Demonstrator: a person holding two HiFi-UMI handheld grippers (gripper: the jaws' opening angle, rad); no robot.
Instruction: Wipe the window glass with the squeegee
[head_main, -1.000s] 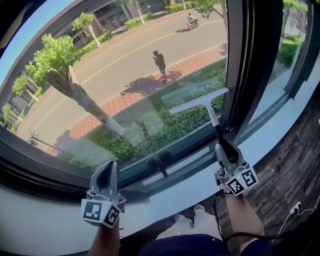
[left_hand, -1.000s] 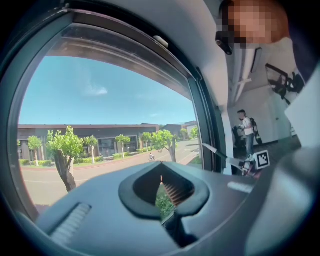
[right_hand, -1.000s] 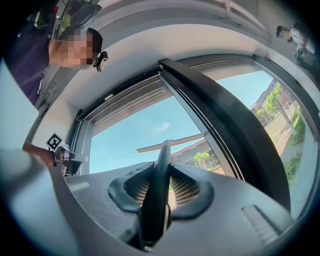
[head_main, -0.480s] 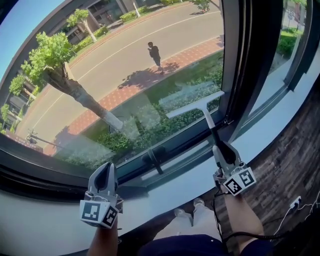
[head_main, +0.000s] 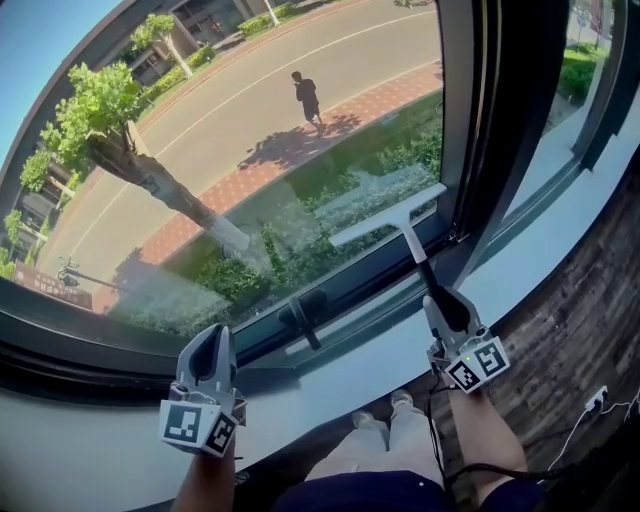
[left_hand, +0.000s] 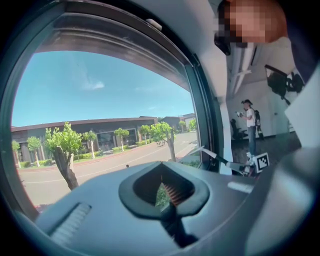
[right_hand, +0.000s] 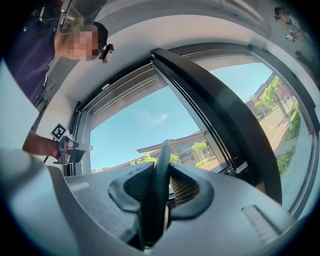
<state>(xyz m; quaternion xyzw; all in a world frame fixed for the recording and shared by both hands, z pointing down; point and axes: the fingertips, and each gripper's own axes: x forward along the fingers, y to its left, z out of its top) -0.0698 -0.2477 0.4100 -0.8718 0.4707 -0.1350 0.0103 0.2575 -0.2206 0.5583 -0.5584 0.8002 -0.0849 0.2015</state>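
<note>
Right gripper (head_main: 443, 305) is clamped on the handle of the squeegee (head_main: 400, 225). The handle runs up and away to the blade, which sits crosswise in the bottom right corner of the window glass (head_main: 250, 150). Left gripper (head_main: 207, 345) is closed, empty, well off left.

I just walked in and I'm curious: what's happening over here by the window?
A person is cleaning the window glass with a squeegee. They hold tongs in each hand. The right tongs are shut on the squeegee's dark handle, and its white blade sits against the lower right part of the glass, close to the frame. The left tongs are shut with nothing in them, held above the white sill.
</note>
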